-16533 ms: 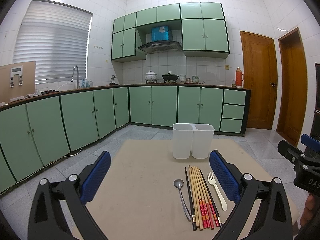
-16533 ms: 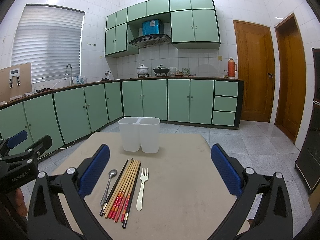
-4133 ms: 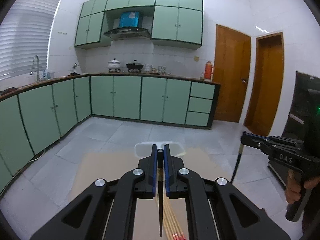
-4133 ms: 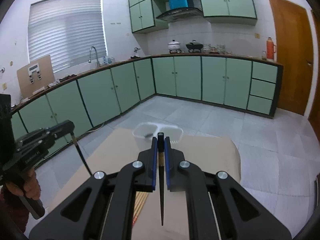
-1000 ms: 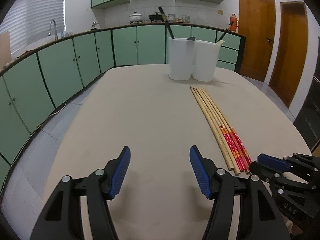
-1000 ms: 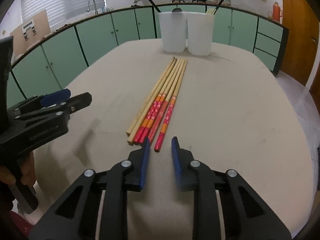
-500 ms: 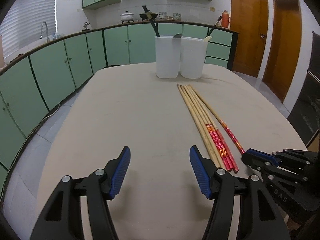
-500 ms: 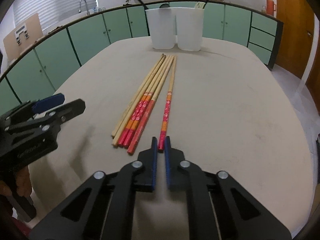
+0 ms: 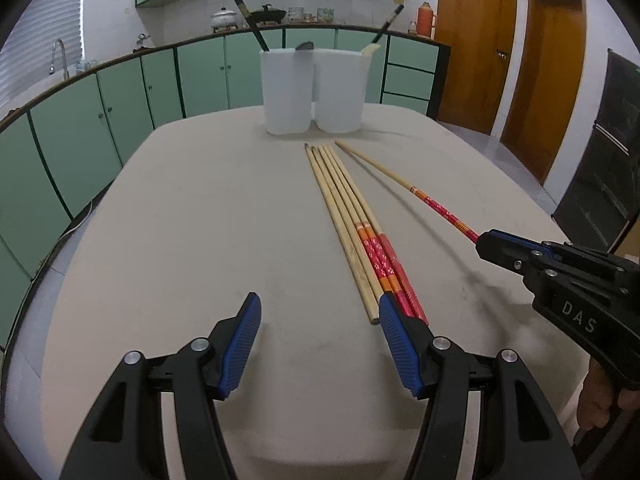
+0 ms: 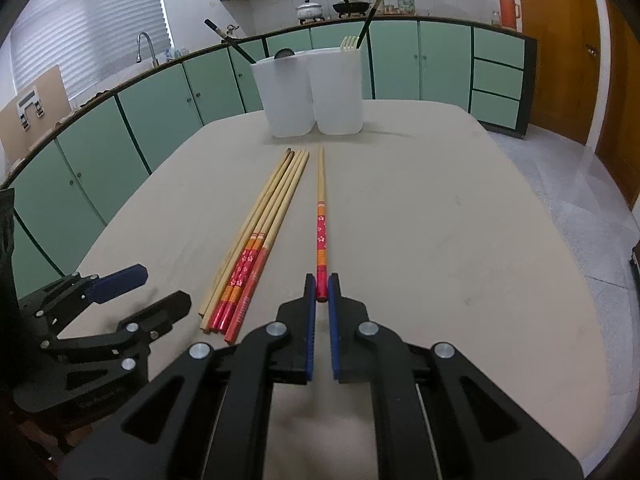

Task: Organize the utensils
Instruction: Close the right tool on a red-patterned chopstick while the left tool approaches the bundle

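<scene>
Chopstick pickup under way. Right hand-held gripper (image 10: 322,292) pinches the red end of one chopstick (image 10: 321,216), its tip near the surface (image 10: 440,220); left hand-held gripper (image 9: 320,344) gapes wide, empty, beside the remaining chopsticks (image 9: 352,224). Next: lift, carry to the white utensil holder (image 10: 312,88) beyond.

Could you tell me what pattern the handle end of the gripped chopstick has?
Red with small pale flowers between orange bands on the chopstick; clearest in the right wrist view.

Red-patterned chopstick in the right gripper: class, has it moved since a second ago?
Yes. The chopstick has swung right, away from the bundle, gripped by the right gripper.
</scene>
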Available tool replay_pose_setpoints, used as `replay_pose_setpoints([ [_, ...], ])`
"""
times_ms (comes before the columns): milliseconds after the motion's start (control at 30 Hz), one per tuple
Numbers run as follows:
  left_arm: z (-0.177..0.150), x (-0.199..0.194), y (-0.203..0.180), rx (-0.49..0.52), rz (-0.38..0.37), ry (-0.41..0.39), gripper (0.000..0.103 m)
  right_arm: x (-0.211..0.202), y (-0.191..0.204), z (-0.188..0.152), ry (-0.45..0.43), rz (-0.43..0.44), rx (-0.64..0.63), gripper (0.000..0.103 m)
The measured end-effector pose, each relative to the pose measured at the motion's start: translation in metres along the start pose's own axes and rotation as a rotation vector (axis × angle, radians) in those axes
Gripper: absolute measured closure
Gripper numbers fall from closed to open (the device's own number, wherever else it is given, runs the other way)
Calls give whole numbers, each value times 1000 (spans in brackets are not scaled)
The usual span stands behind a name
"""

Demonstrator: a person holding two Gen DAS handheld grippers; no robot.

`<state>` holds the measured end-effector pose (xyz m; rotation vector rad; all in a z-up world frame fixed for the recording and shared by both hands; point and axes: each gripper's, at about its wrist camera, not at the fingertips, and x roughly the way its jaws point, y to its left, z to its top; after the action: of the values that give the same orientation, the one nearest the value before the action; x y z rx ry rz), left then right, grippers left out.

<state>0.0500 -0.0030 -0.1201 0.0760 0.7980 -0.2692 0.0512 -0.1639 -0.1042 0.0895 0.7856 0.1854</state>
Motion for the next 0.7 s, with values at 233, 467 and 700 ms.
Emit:
replay_pose_setpoints([
  [233,2,7,-5,-3,-17,29,45,-2,2,1,-5,11,-2,98],
  [467,1,12,2,-43,-8,50,50,-5,2,0,-8,16,-1,98],
  [700,-1,11,1,-33,11,53,50,-5,4,-1,-3,21,-5,98],
])
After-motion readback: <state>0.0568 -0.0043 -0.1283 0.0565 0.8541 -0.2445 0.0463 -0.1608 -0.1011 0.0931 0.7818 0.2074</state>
